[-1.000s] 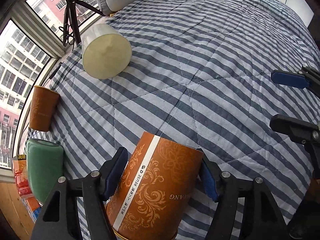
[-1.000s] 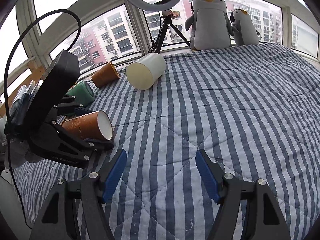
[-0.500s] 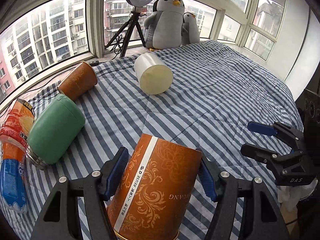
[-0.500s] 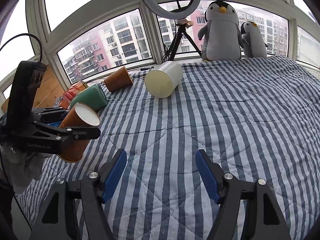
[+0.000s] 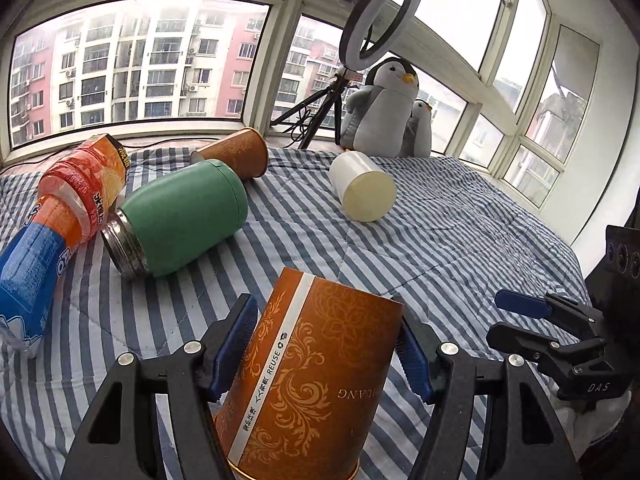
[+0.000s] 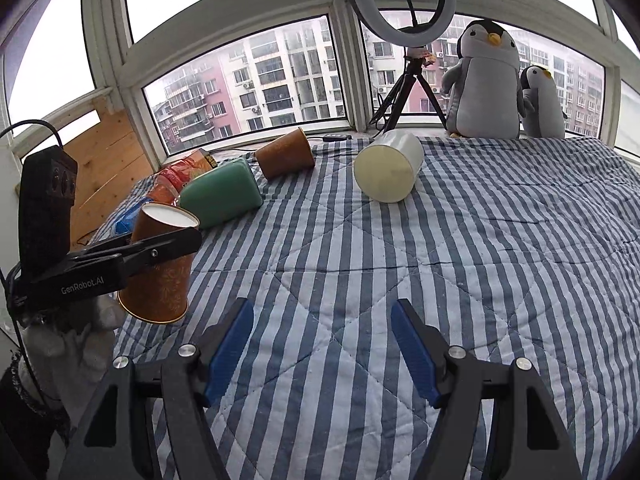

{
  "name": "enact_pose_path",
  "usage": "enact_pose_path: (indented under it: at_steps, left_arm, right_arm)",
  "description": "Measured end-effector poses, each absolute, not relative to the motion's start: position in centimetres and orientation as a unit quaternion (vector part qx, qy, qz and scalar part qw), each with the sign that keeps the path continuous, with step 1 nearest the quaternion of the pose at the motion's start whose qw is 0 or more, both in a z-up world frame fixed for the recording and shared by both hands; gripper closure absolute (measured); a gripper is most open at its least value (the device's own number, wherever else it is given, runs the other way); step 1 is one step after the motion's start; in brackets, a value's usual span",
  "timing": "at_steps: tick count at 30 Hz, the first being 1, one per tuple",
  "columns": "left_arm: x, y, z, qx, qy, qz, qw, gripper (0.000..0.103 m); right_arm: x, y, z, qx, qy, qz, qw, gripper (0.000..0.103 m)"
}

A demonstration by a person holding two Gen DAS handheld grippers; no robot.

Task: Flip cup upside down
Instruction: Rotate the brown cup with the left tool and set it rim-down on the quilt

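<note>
The orange cup sits pinched between the blue pads of the left gripper, held above the striped quilt at its near left. From the right wrist view the cup shows its closed white base up top and its open rim at the bottom, long axis close to upright with a slight tilt, hovering just off the bedding; the left wrist view hides that base and gives only the patterned side wall, with its lettering reading upside down. The right gripper has its fingers spread wide over bare quilt, gripping nothing. Out on the bed, a white cylinder lies on its side mid-bed, a green jar lies beside a second orange cup, and a snack bag sprawls at the far left. Behind, a ring light on a tripod and two plush penguins stand against the bay windows, apartment blocks outside.
</note>
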State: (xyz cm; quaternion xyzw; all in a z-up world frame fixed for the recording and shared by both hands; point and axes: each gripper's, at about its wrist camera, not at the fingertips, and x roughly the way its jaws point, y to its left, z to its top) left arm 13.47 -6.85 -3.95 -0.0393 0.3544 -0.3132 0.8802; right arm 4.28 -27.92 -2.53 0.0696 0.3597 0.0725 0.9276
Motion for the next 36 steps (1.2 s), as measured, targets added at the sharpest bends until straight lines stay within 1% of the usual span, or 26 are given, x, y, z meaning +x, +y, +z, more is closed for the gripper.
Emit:
enact_pose_path:
  at_steps: [8, 10, 11, 12, 14, 16, 18, 24, 27, 29, 32, 36]
  left_arm:
    - [13.4, -6.6, -6.1, 0.004, 0.4, -0.294, 0.868, 0.032]
    - [13.1, -6.4, -6.4, 0.006, 0.408, -0.294, 0.864, 0.03]
    - [12.8, -6.3, -6.4, 0.01, 0.41, -0.294, 0.864, 0.027]
    - [12.4, -6.2, -6.5, 0.016, 0.41, -0.293, 0.864, 0.022]
    - [11.5, -5.9, -6.5, 0.021, 0.404, -0.292, 0.867, 0.017]
    - [10.9, -5.5, -6.3, 0.021, 0.398, -0.29, 0.87, 0.017]
    - [10.4, -5.1, -6.1, 0.016, 0.396, -0.289, 0.871, 0.013]
    - [8.3, -3.4, -4.9, 0.02, 0.378, -0.276, 0.884, 0.012]
    - [6.2, -2.0, -3.6, 0.012, 0.344, -0.267, 0.9, 0.012]
    - [4.1, -1.1, -2.3, 0.016, 0.294, -0.247, 0.923, 0.012]
    - [1.2, 0.5, -0.6, 0.001, 0.214, -0.212, 0.954, 0.006]
    - [-1.0, 2.2, 0.1, -0.019, 0.152, -0.165, 0.974, 0.003]
  right_arm:
    - [3.7, -26.7, -2.4, 0.071, 0.355, 0.081, 0.928, 0.035]
    - [3.7, -26.5, -2.4, 0.072, 0.355, 0.083, 0.928, 0.035]
    - [3.7, -26.4, -2.4, 0.072, 0.355, 0.083, 0.928, 0.035]
    - [3.6, -26.3, -2.5, 0.072, 0.355, 0.084, 0.928, 0.035]
    - [3.7, -26.1, -2.6, 0.074, 0.356, 0.087, 0.928, 0.035]
    - [3.6, -25.8, -2.7, 0.073, 0.356, 0.089, 0.927, 0.035]
    - [3.5, -25.5, -2.8, 0.073, 0.355, 0.093, 0.927, 0.035]
    - [2.5, -24.3, -2.5, 0.067, 0.33, 0.096, 0.937, 0.035]
    - [1.7, -23.8, -1.9, 0.066, 0.304, 0.091, 0.946, 0.035]
    - [1.1, -23.2, -1.4, 0.057, 0.28, 0.081, 0.955, 0.035]
    - [0.3, -22.2, -1.0, 0.037, 0.244, 0.062, 0.967, 0.028]
    - [-0.6, -21.5, -0.6, 0.032, 0.204, 0.035, 0.978, 0.028]
